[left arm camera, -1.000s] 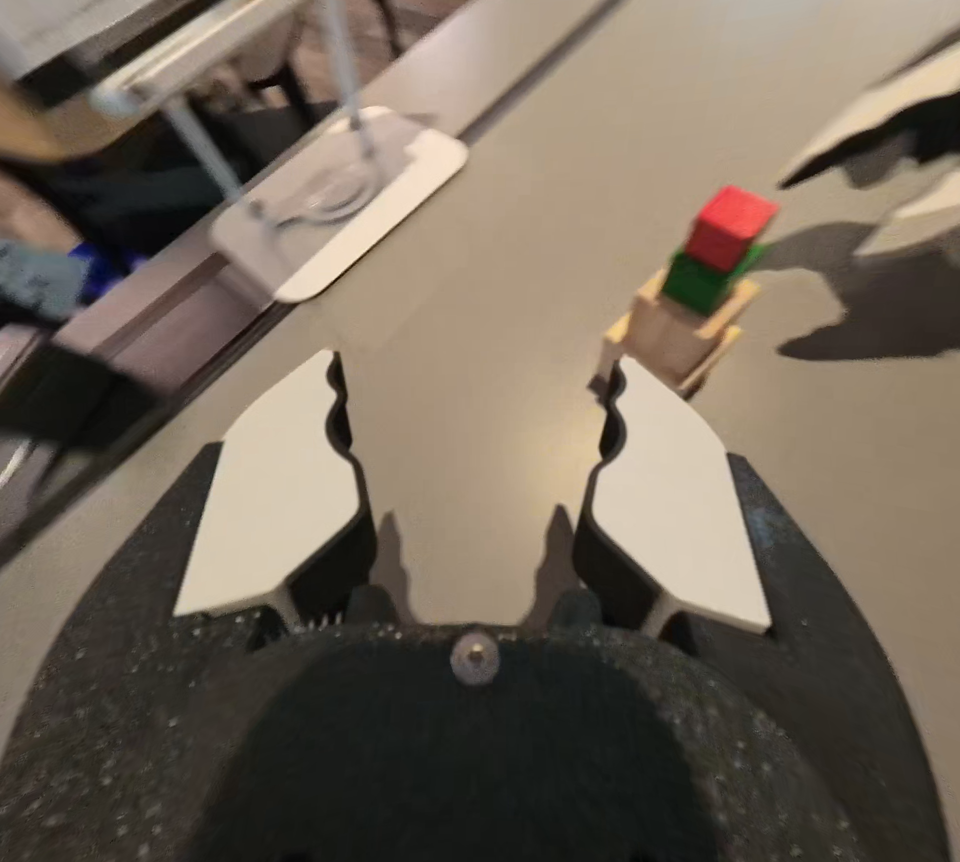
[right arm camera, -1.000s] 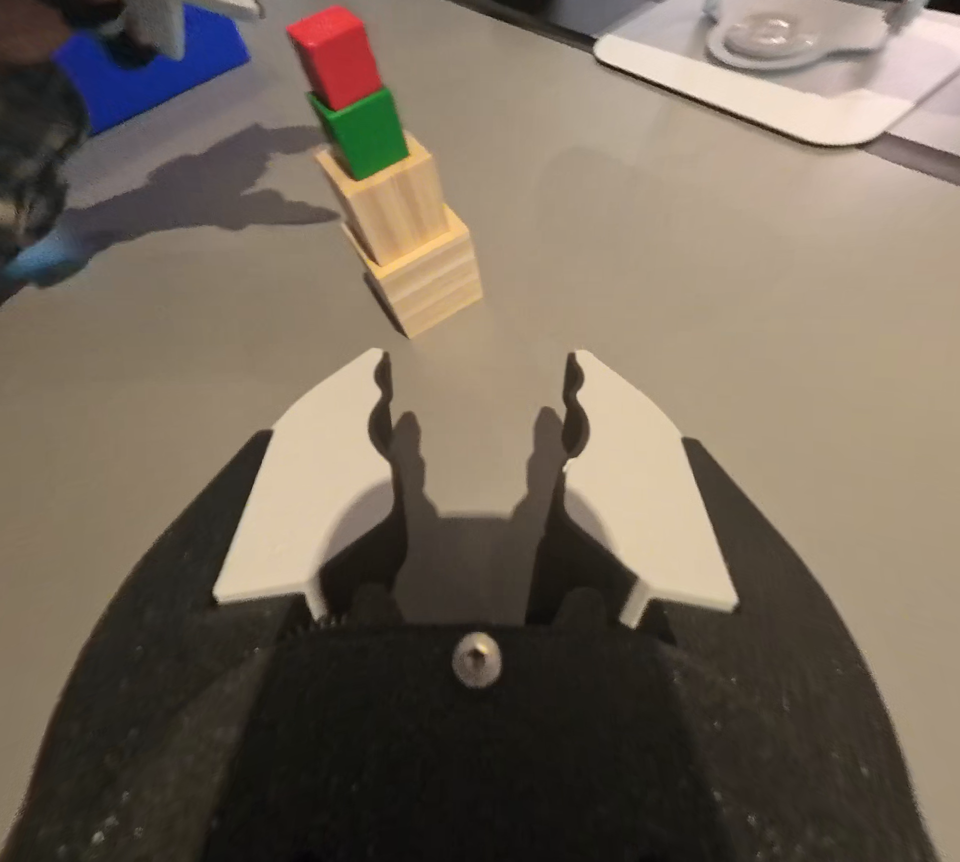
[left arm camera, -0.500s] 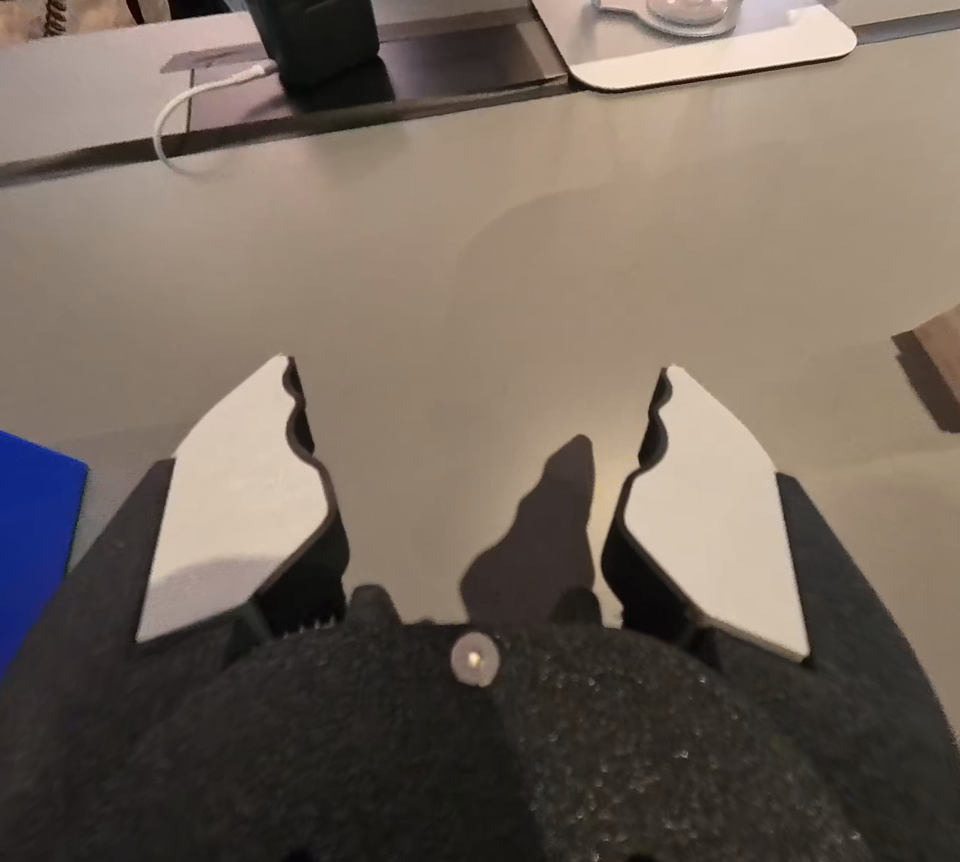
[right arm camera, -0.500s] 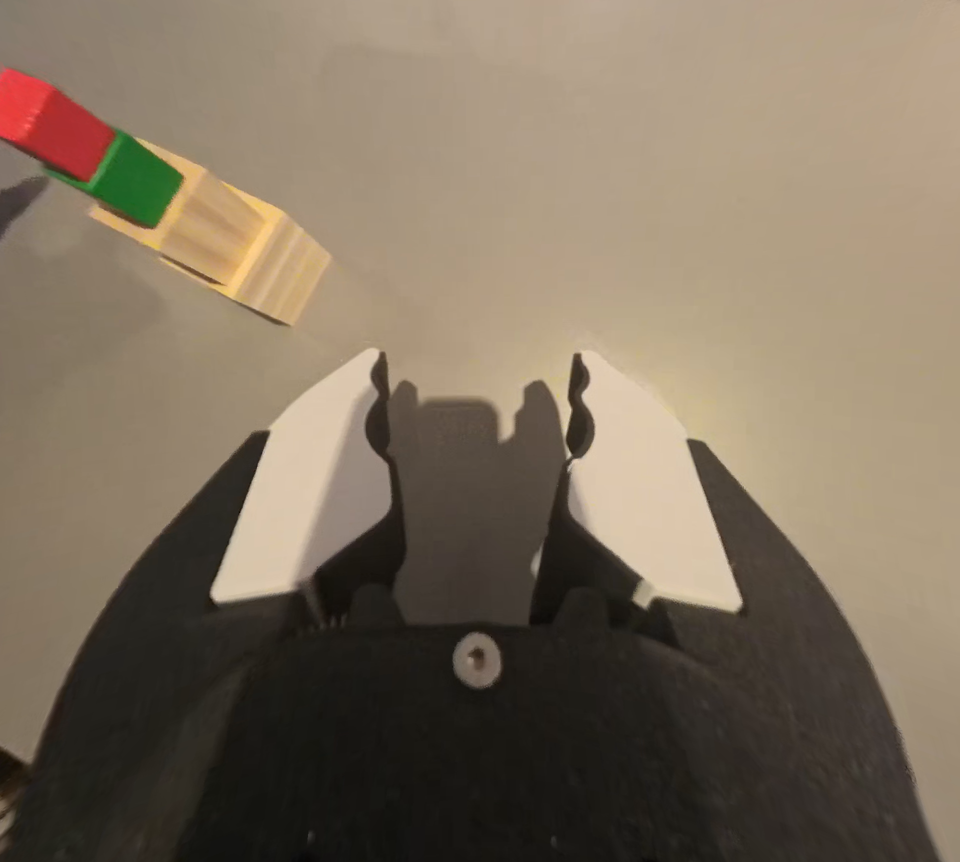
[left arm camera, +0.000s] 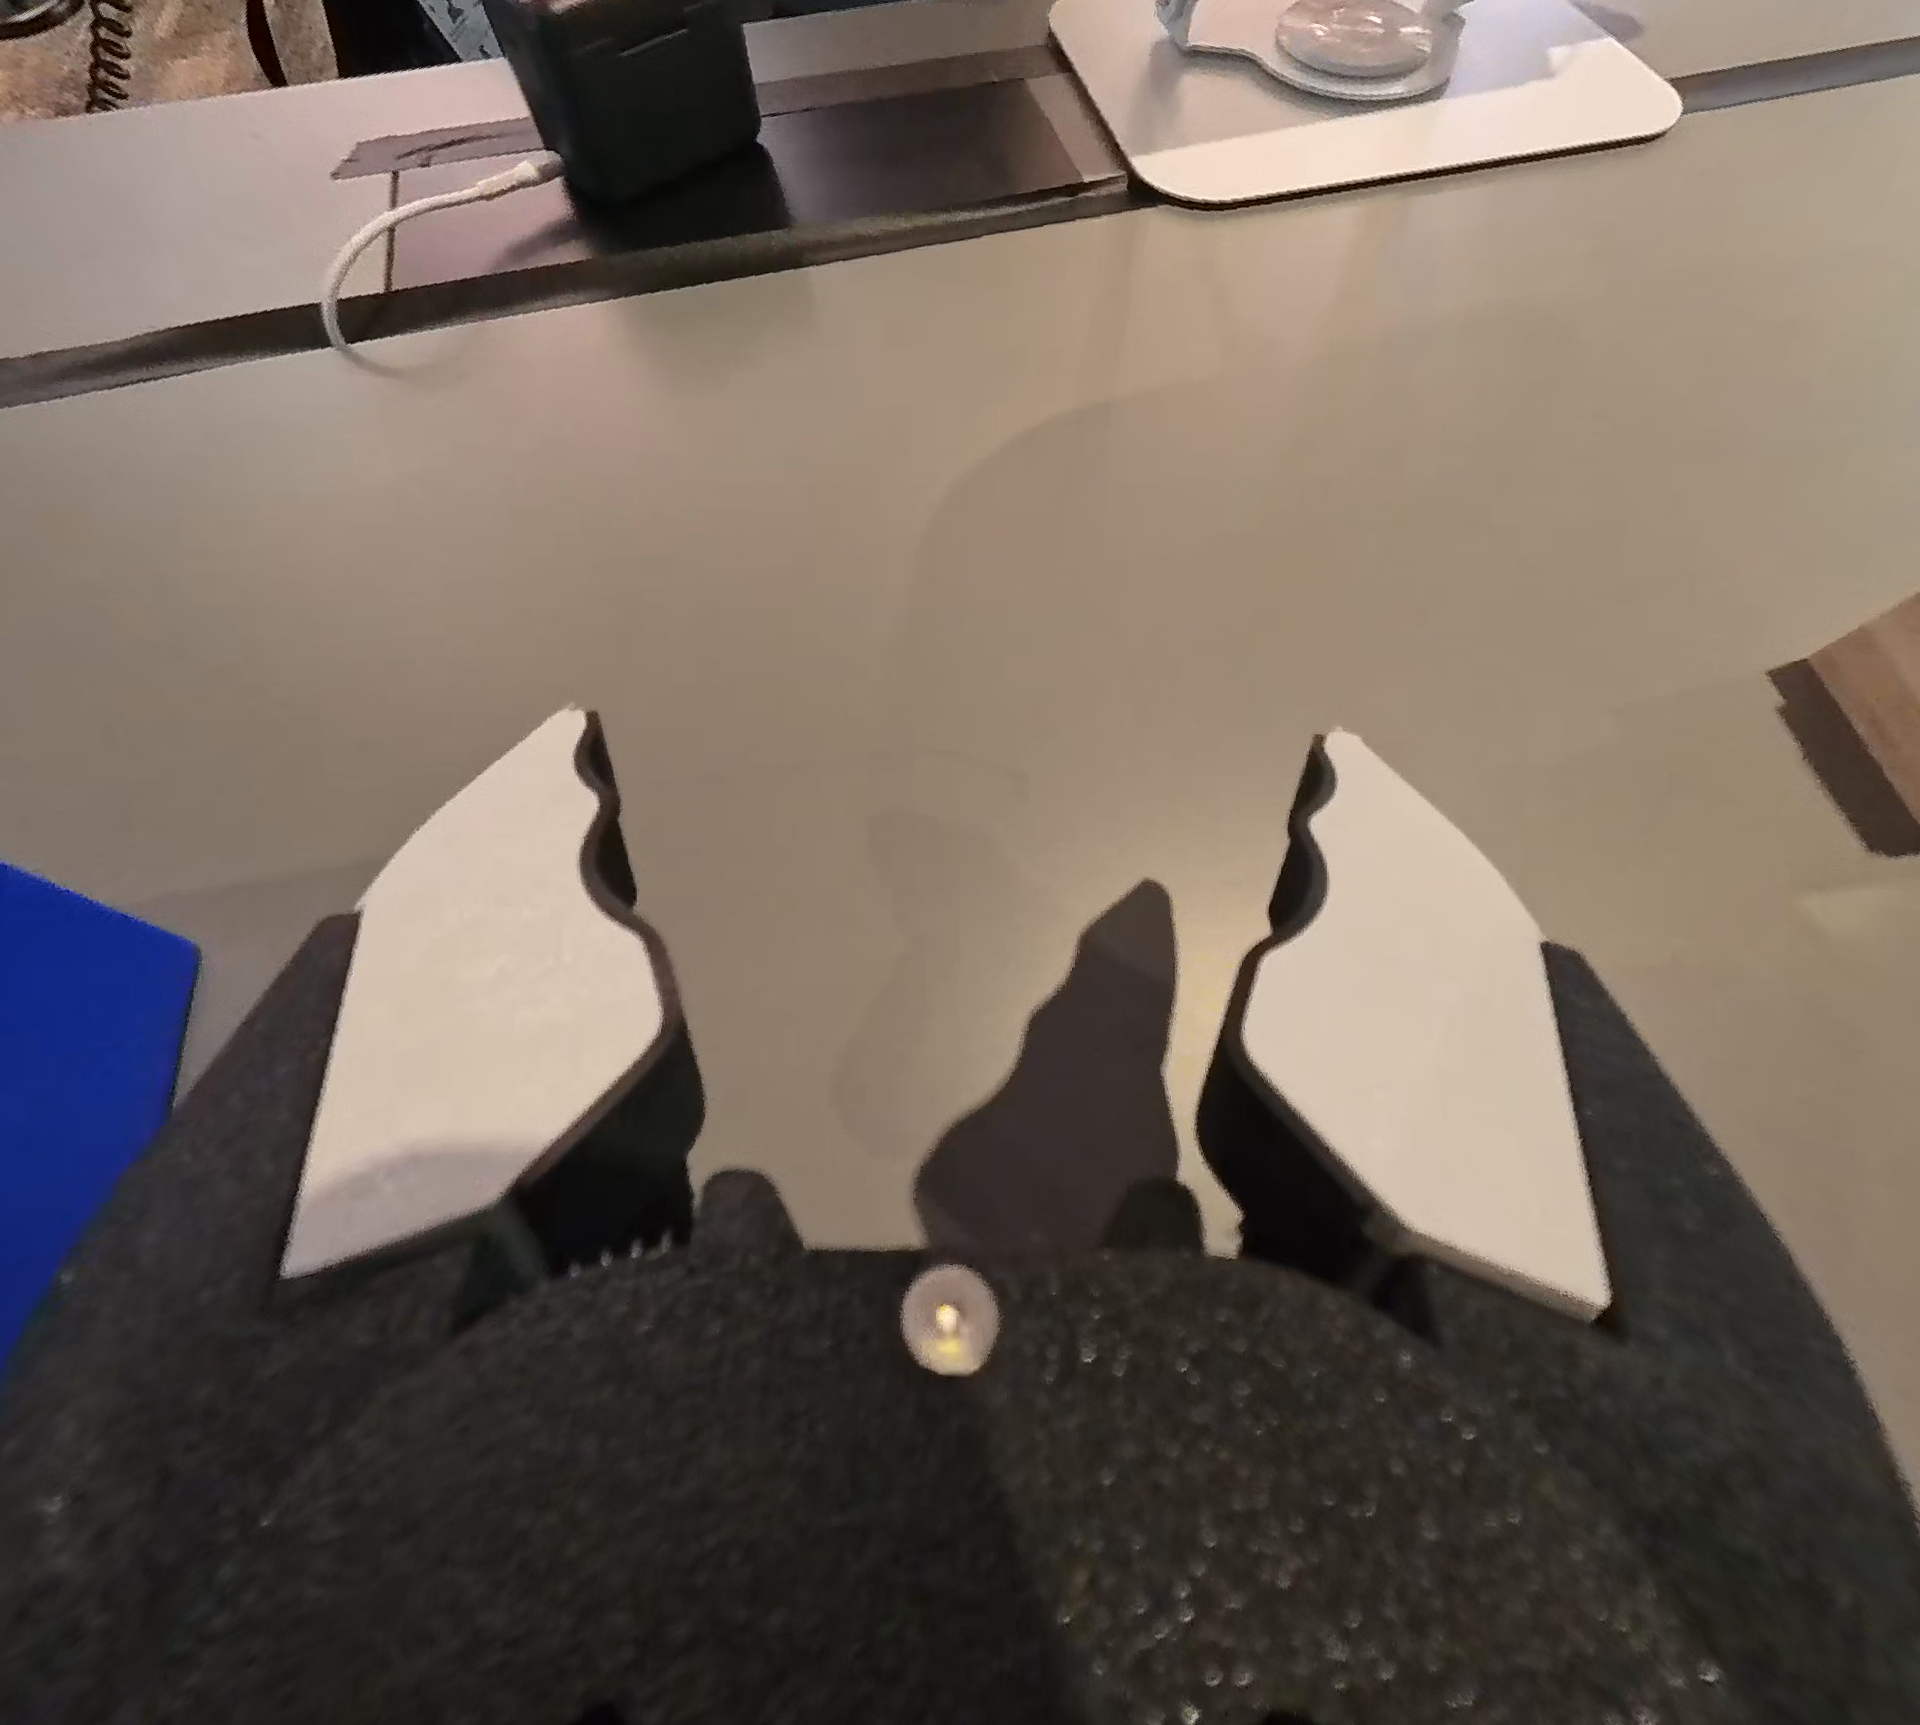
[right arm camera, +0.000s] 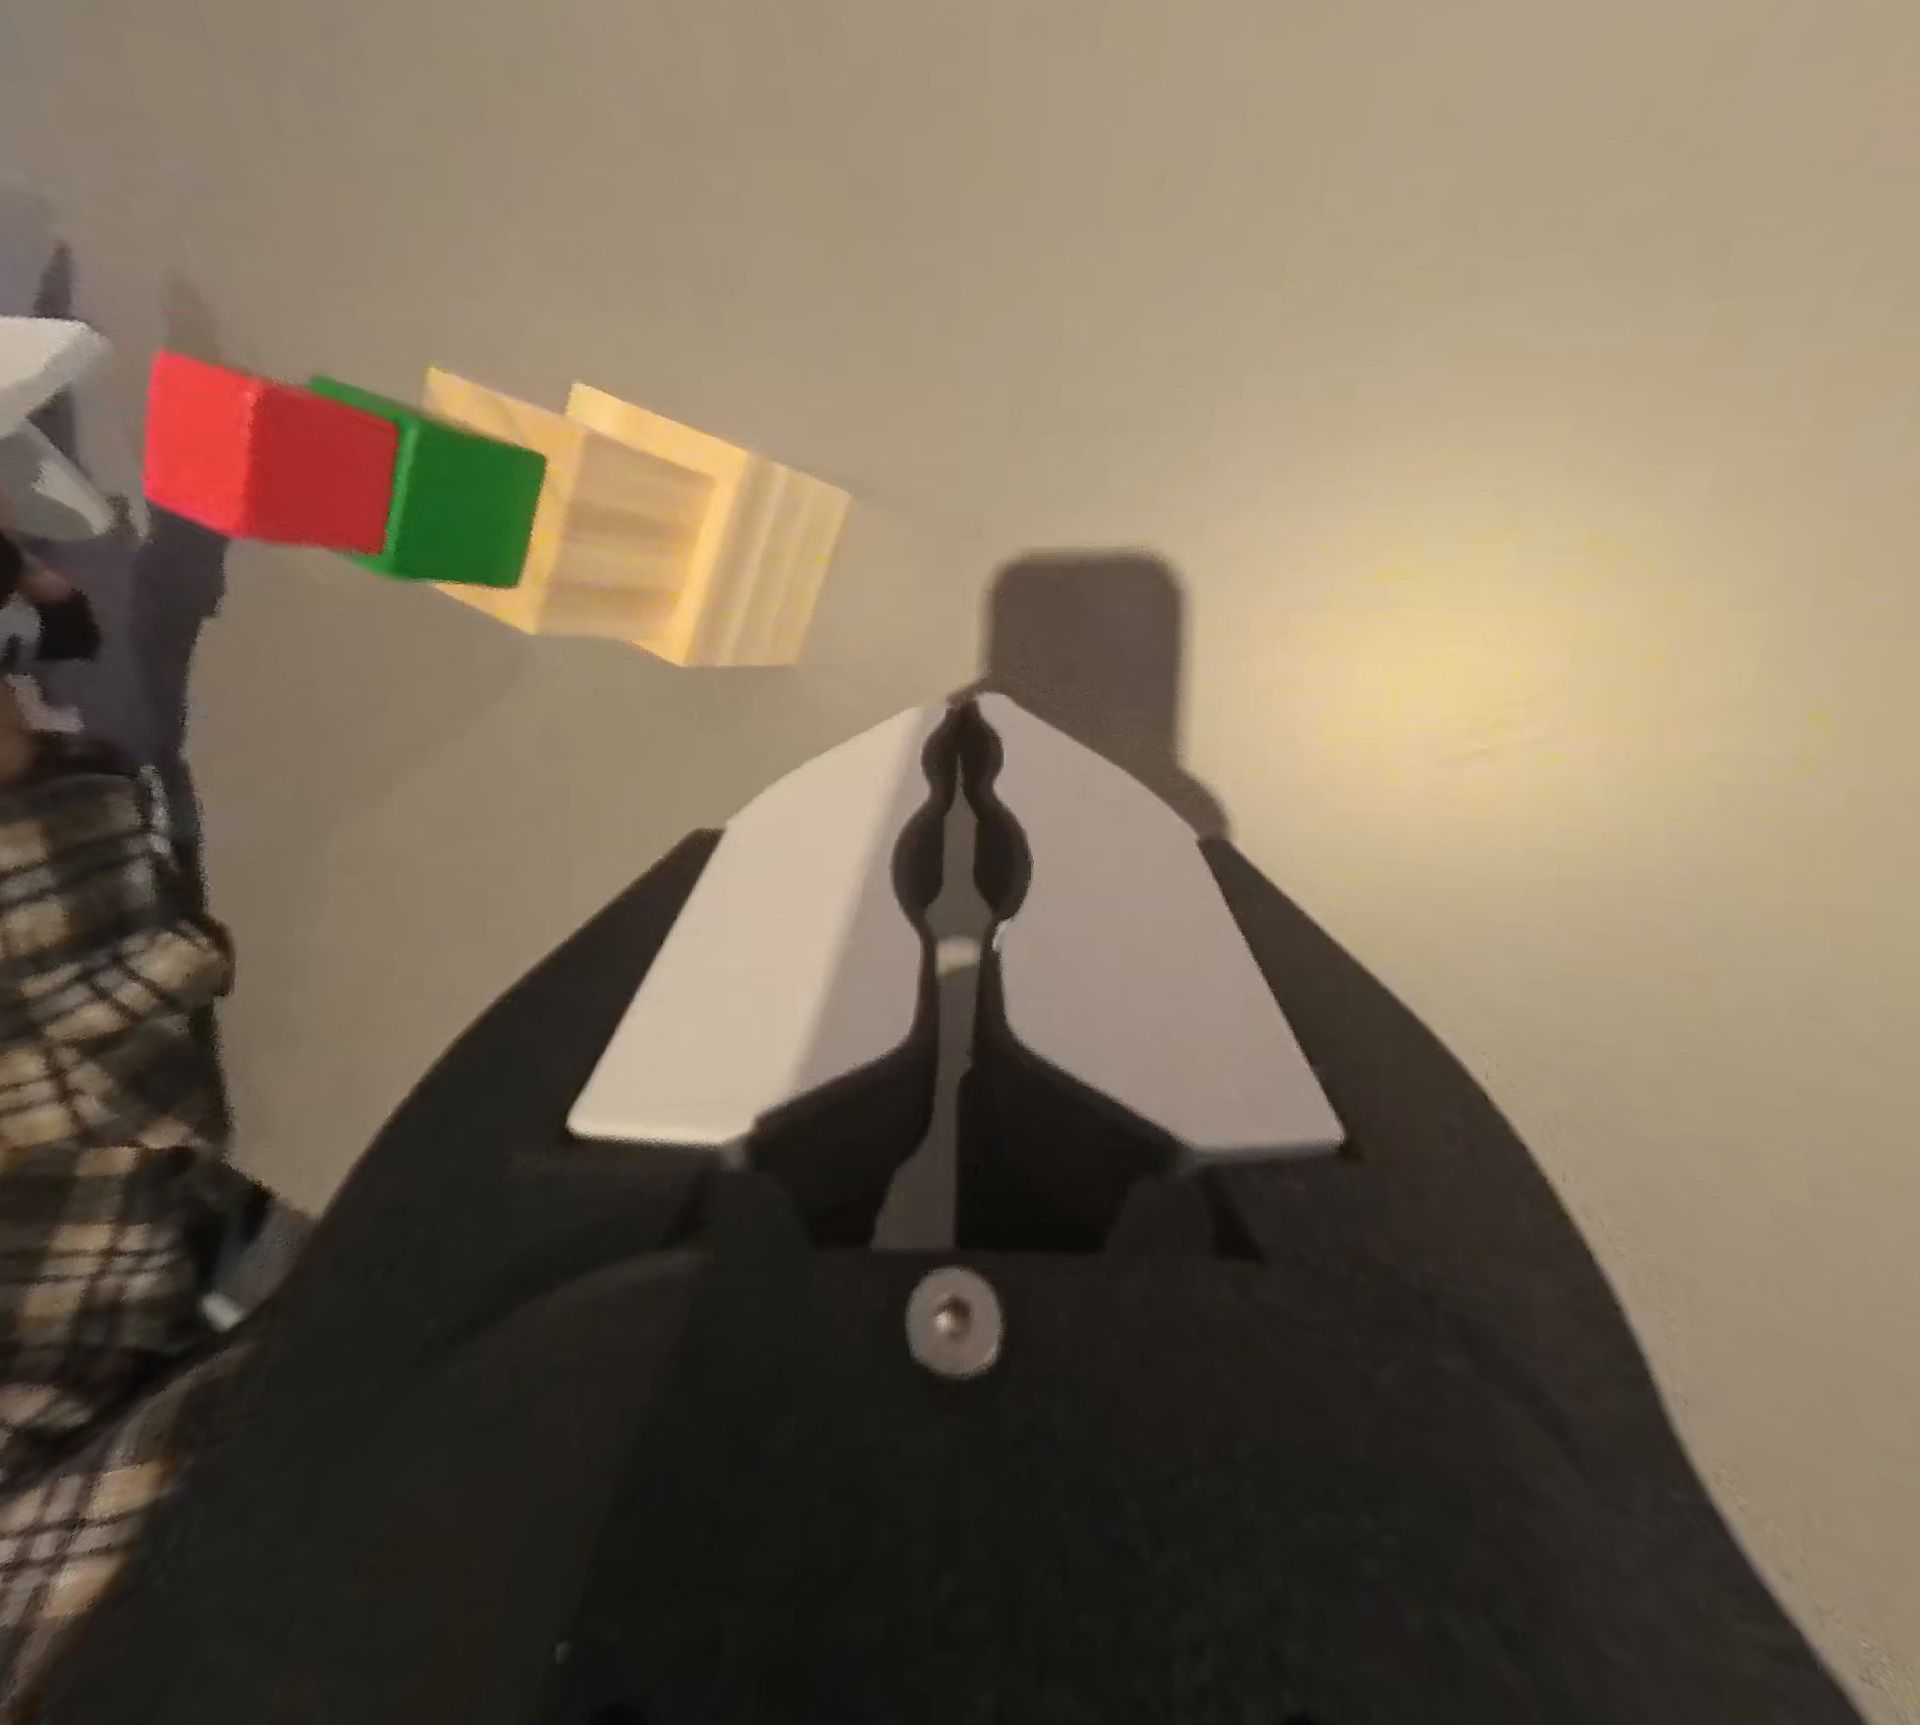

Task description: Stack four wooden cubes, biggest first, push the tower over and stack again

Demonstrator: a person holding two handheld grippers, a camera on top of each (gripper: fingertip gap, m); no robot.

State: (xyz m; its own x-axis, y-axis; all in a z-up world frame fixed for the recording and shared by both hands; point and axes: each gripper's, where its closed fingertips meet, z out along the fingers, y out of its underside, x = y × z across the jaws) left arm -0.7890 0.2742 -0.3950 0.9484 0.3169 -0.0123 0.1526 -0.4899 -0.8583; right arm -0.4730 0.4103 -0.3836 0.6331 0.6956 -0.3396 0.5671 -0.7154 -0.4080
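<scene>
In the right wrist view the four cubes stand stacked as a tower, seen from above and leaning left in the picture: big plain wood cube (right arm camera: 774,579) at the base, a smaller plain wood cube (right arm camera: 623,532), a green cube (right arm camera: 462,506), and a red cube (right arm camera: 260,470) on top. My right gripper (right arm camera: 966,709) is shut and empty, just right of the base and apart from it. My left gripper (left arm camera: 956,730) is open and empty over bare table. A wooden corner (left arm camera: 1870,719) shows at its right edge. One of the left gripper's fingers (right arm camera: 42,428) shows beside the red cube.
A grey table (left arm camera: 935,480) carries a black box (left arm camera: 623,54) with a white cable (left arm camera: 395,241) and a white lamp base (left arm camera: 1351,106) at the far edge. A blue object (left arm camera: 73,1031) lies at the left. A plaid sleeve (right arm camera: 94,1000) is at the left. The left gripper is farther from the red cube (right arm camera: 260,470), some 20 centimetres, than the right, some 10 centimetres.
My right gripper has shut its jaws and tipped down to look at the tower from above. My left gripper swung away from the tower to face the table's far edge, still open.
</scene>
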